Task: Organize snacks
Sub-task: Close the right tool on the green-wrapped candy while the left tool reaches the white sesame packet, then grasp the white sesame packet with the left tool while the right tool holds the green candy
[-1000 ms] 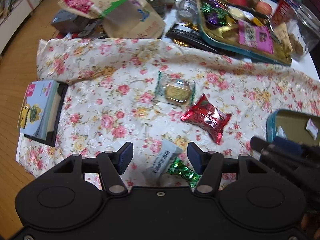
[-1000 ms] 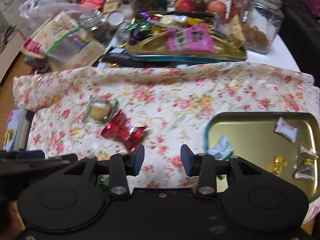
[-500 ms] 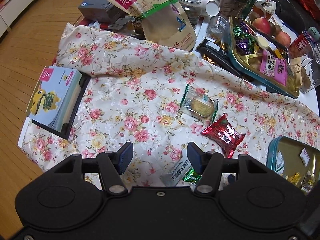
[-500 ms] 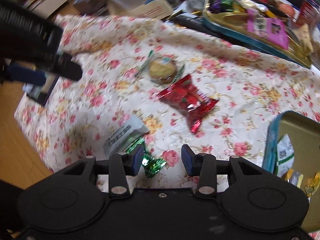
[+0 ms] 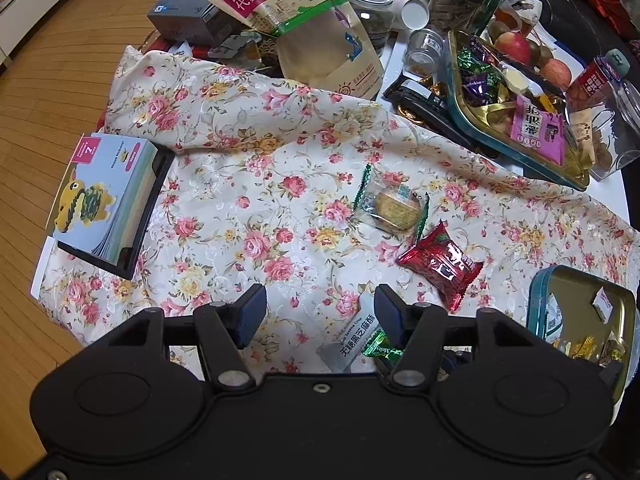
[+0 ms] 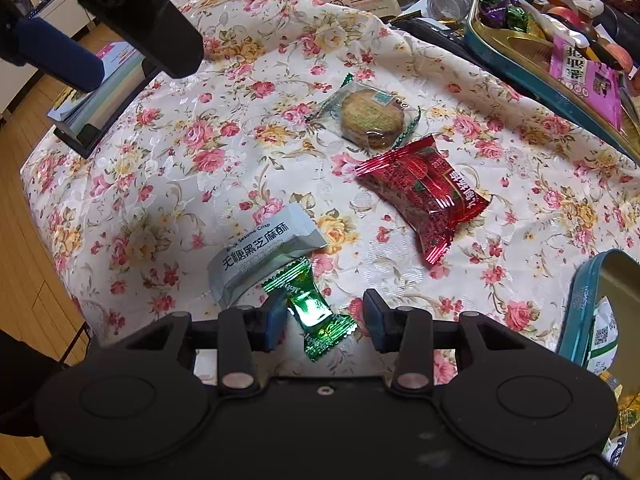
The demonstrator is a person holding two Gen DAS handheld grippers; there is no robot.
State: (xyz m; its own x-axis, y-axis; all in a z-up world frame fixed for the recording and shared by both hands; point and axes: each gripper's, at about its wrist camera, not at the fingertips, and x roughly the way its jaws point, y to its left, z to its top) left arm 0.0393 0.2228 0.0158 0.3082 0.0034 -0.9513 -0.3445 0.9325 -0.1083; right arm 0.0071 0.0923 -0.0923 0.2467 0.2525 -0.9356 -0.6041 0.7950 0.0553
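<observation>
Right hand-held gripper (image 6: pixel 325 322): jaws apart, green foil candy (image 6: pixel 316 312) lying between them on the floral cloth (image 6: pixel 160 184), left pad at its wrapper, right pad clear; not gripped. Left hand-held gripper (image 5: pixel 320 312): jaws wide, nothing held, poised above the cloth. Beside the candy, touching it: grey sesame crisp bar (image 6: pixel 264 252), flat, printed face up. Farther out: red foil packet (image 6: pixel 424 196), crinkled, with twisted tail; just beyond it, round biscuit in clear wrapper (image 6: pixel 372 116). At right edge of surface: teal-rimmed gold tray (image 5: pixel 538 308), already holding several small wrapped sweets. Progress, by judgement: partly done; four snacks remain loose on the cloth, the green candy apparently next. Far side: second tray (image 5: pixel 516 148) of sweets, jars, paper bag (image 5: pixel 320 28); not evidently part of the sorting.
</observation>
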